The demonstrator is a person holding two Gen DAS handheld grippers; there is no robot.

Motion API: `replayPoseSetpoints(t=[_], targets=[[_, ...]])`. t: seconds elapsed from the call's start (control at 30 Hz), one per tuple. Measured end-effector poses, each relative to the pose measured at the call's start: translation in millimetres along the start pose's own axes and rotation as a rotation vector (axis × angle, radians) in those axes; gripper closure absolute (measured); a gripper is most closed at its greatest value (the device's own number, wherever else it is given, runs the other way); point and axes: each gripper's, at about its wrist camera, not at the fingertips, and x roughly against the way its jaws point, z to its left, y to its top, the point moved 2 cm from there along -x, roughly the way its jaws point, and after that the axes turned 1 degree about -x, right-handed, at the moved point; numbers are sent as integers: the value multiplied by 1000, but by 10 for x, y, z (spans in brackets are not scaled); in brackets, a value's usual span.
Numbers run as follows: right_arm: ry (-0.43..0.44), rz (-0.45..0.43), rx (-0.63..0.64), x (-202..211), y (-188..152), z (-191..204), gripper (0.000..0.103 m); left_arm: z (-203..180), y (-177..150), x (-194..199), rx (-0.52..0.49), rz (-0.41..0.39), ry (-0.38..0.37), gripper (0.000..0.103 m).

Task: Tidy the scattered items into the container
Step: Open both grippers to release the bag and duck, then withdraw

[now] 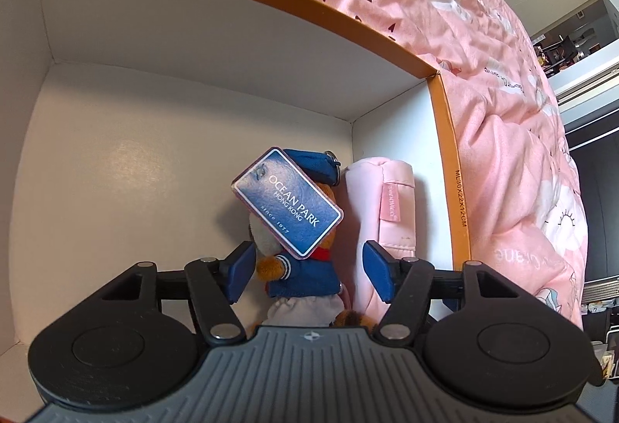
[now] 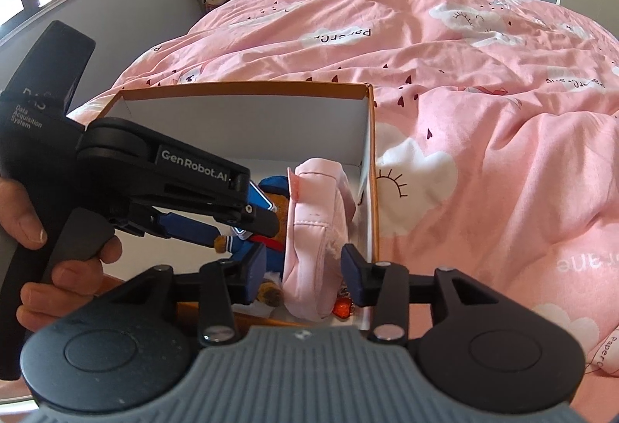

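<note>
Inside the rigid cardboard box (image 1: 450, 137), both fingers pairs spread apart flank fuzzy plush bear (image 1: 298, 268) and padded pink pouch (image 2: 317, 229).

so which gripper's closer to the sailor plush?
Left. The left gripper has its open jaws around the sailor plush in the box; the right gripper straddles the pink pouch beside it.

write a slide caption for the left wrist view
Left claw open around a sailor teddy with an Ocean Park tag, beside a pink pouch in the orange box.
</note>
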Motion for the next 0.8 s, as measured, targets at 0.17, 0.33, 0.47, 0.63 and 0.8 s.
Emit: replayPoseSetpoints(t=[0.17,0.33,0.47,0.63,0.8], targets=[[22,-29,0,104,-14,46,53,-58,-104,286,-90,-118,5,31],[33,-58,6,225,-28,94,53,-154,-286,743,-284,-303,-12,31],[43,-78,17,316,-56,161,52,-240,-503,1097,-456,-441,44,31],[61,-87,40,391,-102,282,51,-158,-788,1455,-599,-511,110,33],[67,-108,63,503,-161,394,49,100,-1132,1674,-696,-495,141,38]])
